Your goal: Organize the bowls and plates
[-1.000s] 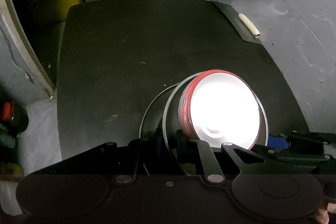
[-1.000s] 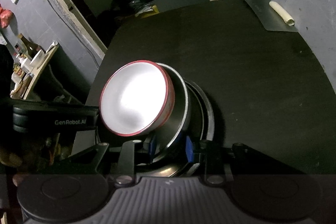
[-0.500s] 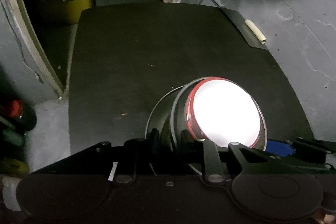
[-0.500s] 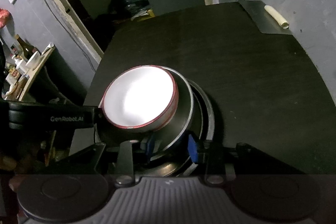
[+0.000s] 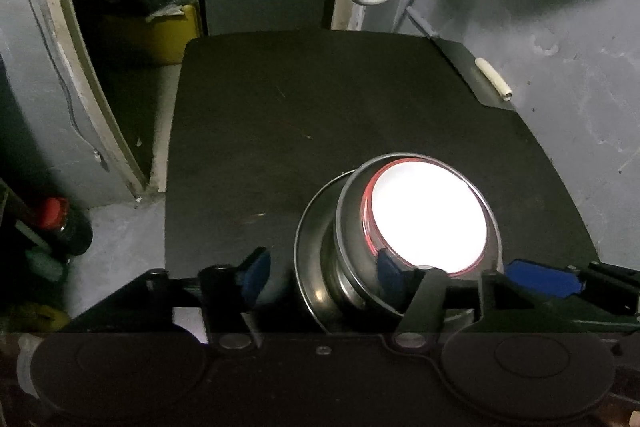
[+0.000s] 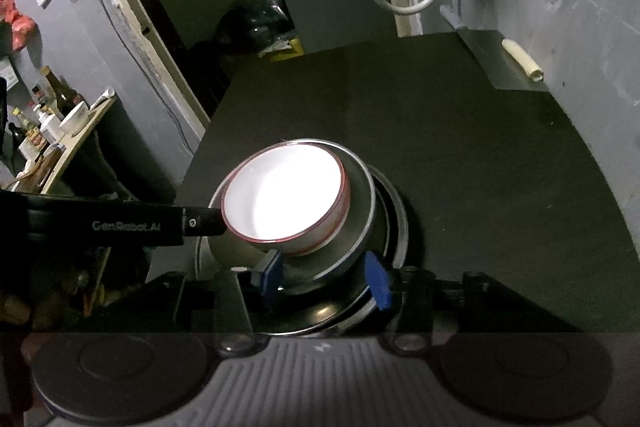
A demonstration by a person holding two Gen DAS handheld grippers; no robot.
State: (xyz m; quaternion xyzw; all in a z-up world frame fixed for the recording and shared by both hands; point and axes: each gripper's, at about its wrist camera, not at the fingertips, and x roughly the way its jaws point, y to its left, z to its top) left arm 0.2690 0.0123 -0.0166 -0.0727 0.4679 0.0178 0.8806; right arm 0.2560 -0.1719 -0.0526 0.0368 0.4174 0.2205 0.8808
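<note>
Left wrist view: we're looking down on a dark tabletop (image 5: 320,131) w/ the stack at lower right. A white bowl w/ red rim (image 5: 428,219) sits nested in a steel bowl (image 5: 348,247), and that sits on a steel plate (image 5: 312,267). The white bowl's inside is blown out by glare, so no detail there. Our left hand-held gripper (image 5: 320,275) has its jaws opening; blue pads stand spread either side of the stack's near edge, one clear off to the left, the other by the steel bowl's wall. We can't tell if that pad touches. At far right the other gripper's blue pad pokes in.

Right wrist view: same stack seen from the other side, white bowl (image 6: 286,197) tilted a bit inside the steel bowl (image 6: 360,211), plate (image 6: 396,227) underneath, all near the tabletop's (image 6: 460,147) left-front part. Right hand-held gripper (image 6: 324,277) jaws are opening too; blue pads flank the steel bowl's lower wall, w/ small gaps, not pinching. The left gripper's black body comes in from the left, reaching the white bowl's rim. Back right, a pale tube (image 6: 522,61) lies on a grey sheet by the wall.
</note>
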